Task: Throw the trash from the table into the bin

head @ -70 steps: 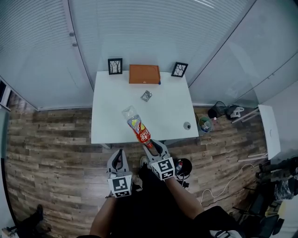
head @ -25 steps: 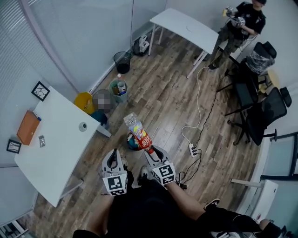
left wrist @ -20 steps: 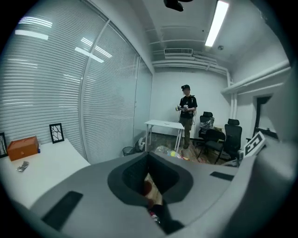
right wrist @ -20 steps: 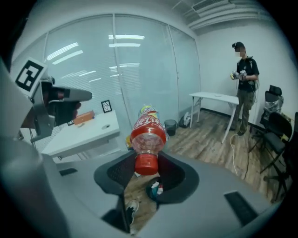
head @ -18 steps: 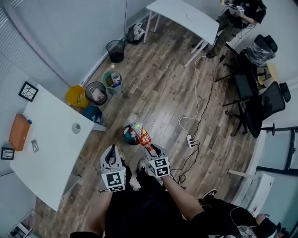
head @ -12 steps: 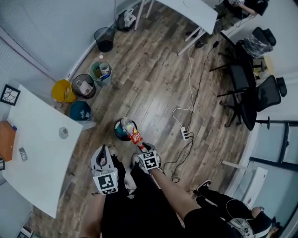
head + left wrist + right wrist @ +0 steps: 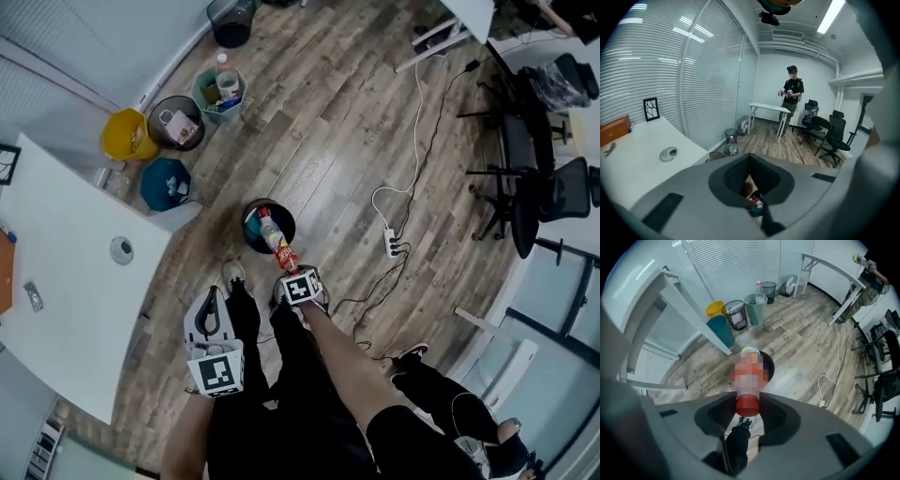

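Right gripper view gives me the grip itself: the right gripper [image 7: 747, 400] is pinching the bottle [image 7: 749, 373] by its red cap, one jaw on either side. The bottle hangs straight down from it. Directly below, past the bottle's far end, sits the dark round bin [image 7: 768, 365] on the floor. The left gripper [image 7: 749, 158] is pressed together on nothing and hangs off to the side of the right one.

My worry is the drop. The hold is on the cap alone, so I judge the long body could swing and leave at a slant. The bin's mouth looks small for a bottle of that length and already has rubbish in it. A slanted release could land the bottle across the rim or bounce it out onto the floor. The person's shoe [image 7: 232, 274] stands just beside the bin on the gripper's near side, and a shuffle could nudge it off line.

End-on, the right gripper view hides most of the bin's mouth behind the bottle, so I cannot judge height from there. Head view shows the bottle from the side, its base over the mouth. Left gripper view adds the top of the surface [image 7: 642, 164], well off to the gripper's left, with a small crumpled piece [image 7: 607, 149] lying near an orange box [image 7: 614, 131].
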The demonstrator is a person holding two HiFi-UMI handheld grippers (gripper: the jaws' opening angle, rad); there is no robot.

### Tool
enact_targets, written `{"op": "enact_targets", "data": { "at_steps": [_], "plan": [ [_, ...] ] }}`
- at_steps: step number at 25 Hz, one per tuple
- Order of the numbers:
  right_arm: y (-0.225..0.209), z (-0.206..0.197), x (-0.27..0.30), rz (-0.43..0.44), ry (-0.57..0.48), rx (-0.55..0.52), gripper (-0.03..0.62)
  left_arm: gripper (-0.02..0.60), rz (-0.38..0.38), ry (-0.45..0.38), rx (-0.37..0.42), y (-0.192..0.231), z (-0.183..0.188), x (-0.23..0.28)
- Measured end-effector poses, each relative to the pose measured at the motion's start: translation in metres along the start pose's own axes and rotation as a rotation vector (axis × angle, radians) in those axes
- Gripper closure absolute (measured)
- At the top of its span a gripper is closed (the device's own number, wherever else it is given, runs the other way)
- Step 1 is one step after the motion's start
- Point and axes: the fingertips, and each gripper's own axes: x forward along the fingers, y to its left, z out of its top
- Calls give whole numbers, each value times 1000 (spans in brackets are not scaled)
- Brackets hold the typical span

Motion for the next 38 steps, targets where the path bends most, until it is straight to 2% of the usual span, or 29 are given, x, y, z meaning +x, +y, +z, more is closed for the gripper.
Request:
{"op": "enact_targets", "data": {
  "at_steps": [3, 7, 10, 16, 21, 22, 24, 30, 38],
  "plan": [
    [1, 6, 14, 0, 5, 26, 441, 584, 2, 30, 1, 8, -13, -3],
    [4, 26, 28, -25, -10, -4, 441, 584, 13, 61, -50, 20, -24, -8],
    [5, 45, 34, -49, -39, 21, 439, 584, 29, 78, -71, 30, -31, -12],
    [21, 61, 30, -28, -62, 20, 439, 584, 49, 82, -41, 42, -39, -12],
    [20, 63, 16, -39, -105, 22, 442, 584, 58, 65, -90, 35, -32, -10],
    [17, 65, 11, -50, -127, 24, 467, 584, 54, 59, -78, 33, -31, -10],
    [13, 68, -2, -65, -177, 20, 588, 584, 58, 43, -71, 27, -28, -13],
    [13, 77, -68, -34, -343, 10, 589, 583, 40, -2, -42, 5, -9, -30],
    [51, 75, -189, 65, -568, -101, 589, 583, 111, -125, -38, -18, 38, -89]
  ]
}}
